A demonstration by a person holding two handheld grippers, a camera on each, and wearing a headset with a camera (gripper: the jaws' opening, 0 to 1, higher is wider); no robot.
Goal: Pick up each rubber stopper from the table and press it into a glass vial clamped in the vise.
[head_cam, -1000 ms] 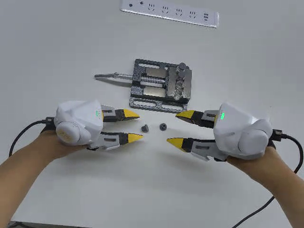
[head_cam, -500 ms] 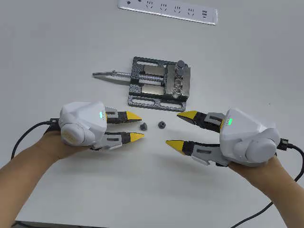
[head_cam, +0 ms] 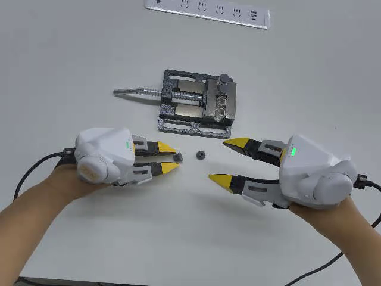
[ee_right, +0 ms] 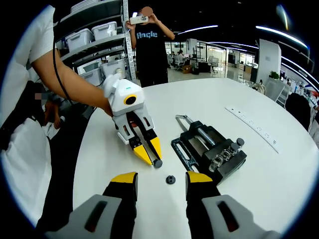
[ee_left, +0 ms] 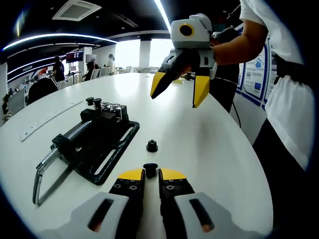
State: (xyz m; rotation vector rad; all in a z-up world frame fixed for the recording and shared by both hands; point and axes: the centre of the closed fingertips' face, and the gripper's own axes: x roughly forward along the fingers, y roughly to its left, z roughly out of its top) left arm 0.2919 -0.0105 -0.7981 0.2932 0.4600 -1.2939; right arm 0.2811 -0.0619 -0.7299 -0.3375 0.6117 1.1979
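A small dark rubber stopper (head_cam: 178,157) (ee_left: 150,168) (ee_right: 157,163) rests on the white table, pinched between the yellow tips of my left gripper (head_cam: 172,157) (ee_left: 151,174), which is shut on it. A second stopper (head_cam: 201,155) (ee_left: 151,146) (ee_right: 170,179) lies loose just to its right. My right gripper (head_cam: 225,161) (ee_right: 162,178) hovers open beside that one, with nothing between its jaws. Behind them stands the dark vise (head_cam: 178,110) (ee_left: 99,134) (ee_right: 199,142), with glass vials (head_cam: 221,106) (ee_left: 112,107) (ee_right: 224,154) clamped in a row.
The vise's screw handle (head_cam: 137,92) sticks out to the left. A white power strip (head_cam: 205,12) lies along the far table edge. Cables trail from both grippers toward the near edge. In the right gripper view, a person (ee_right: 149,45) stands beyond the table.
My left gripper has moved right to the nearer stopper and its jaws have narrowed onto it. The right gripper has drifted slightly lower and stayed open.
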